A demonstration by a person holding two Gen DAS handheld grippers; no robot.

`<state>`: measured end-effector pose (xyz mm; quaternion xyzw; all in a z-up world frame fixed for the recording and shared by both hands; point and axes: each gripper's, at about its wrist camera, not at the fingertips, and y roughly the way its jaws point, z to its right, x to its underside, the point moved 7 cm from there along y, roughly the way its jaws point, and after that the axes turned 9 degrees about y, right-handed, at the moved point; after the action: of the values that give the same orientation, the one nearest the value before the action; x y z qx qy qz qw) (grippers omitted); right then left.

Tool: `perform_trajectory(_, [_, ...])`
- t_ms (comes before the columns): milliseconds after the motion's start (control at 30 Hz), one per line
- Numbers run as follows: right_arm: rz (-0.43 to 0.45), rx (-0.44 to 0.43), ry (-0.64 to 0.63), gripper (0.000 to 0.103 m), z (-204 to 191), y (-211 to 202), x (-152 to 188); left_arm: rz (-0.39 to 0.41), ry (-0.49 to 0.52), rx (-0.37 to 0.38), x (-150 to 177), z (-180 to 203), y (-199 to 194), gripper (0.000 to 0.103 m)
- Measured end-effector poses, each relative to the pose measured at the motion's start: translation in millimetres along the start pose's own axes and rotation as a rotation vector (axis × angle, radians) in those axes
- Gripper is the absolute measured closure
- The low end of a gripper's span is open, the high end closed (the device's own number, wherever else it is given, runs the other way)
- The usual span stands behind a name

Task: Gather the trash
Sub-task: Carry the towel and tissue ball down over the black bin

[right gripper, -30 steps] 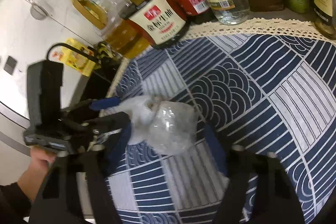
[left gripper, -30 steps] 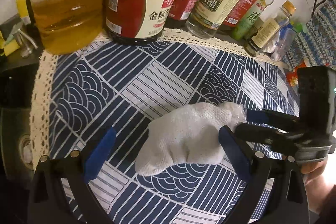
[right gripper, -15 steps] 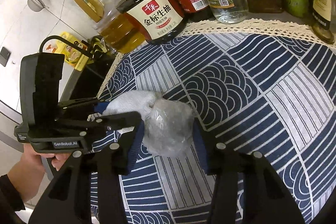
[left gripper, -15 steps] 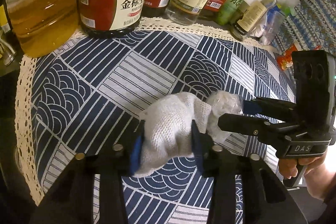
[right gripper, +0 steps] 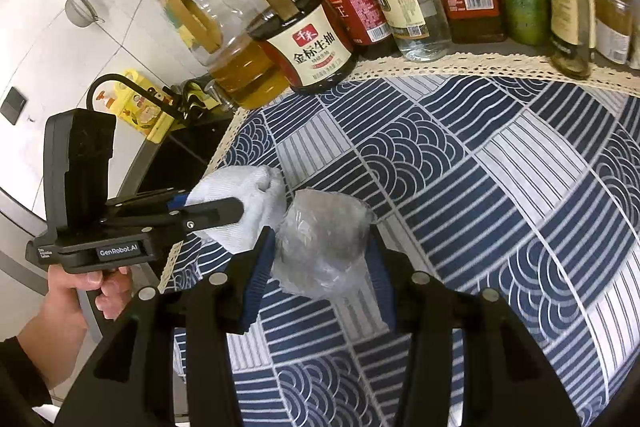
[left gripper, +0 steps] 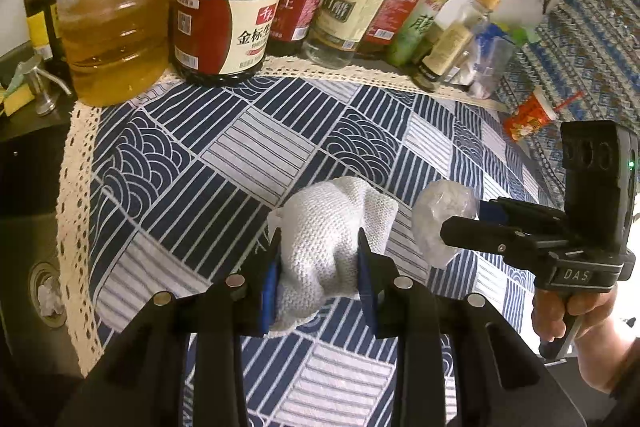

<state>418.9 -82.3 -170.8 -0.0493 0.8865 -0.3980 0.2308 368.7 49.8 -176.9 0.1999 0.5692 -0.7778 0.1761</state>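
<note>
- Your left gripper (left gripper: pixel 318 277) is clenched on the white woven cloth wad (left gripper: pixel 326 227), its blue pads pressing both sides of it.
- Your right gripper (right gripper: pixel 316 269) is clamped around the crumpled clear plastic ball (right gripper: pixel 322 241); from the left wrist camera that ball shows at about 3 o'clock of the cloth wad, close beside it but apart.
- Both pieces of trash sit over the blue-and-white patterned tablecloth (left gripper: pixel 224 155). Whether they touch it you cannot tell.
- Seen from the right wrist camera, the cloth wad lies at 10 o'clock of the plastic ball, near the cloth's lace edge.
- At 12 o'clock along the far edge stands a row of bottles: a big oil jug (left gripper: pixel 112 23), a dark soy sauce jug (left gripper: pixel 224 27), then slimmer condiment bottles (left gripper: pixel 348 7).
- A red snack packet (left gripper: pixel 528 117) lies at 2 o'clock in the left wrist view.
- Your hand (right gripper: pixel 92 287) grips the left tool's handle.
</note>
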Motion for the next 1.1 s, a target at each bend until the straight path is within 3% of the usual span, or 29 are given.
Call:
perform_trajectory(433, [0.062,0.024,-0.008,0.056,-30.7,-42.0,44.3,0.058,0.041,0.0,36.1,28.2,-53.9,0.072])
perform_trajectory(800, [0.1,0.026,0.0,0.056,-58.9,-67.6,101.0,0.059,0.057,-0.056,92.7,43.2,-91.0,0.072])
perform_trajectory(1100, [0.112,0.045,0.021,0.056,-73.6,-80.9,153.9,0.074,0.044,-0.049,141.2,49.2,-117.6,0.072])
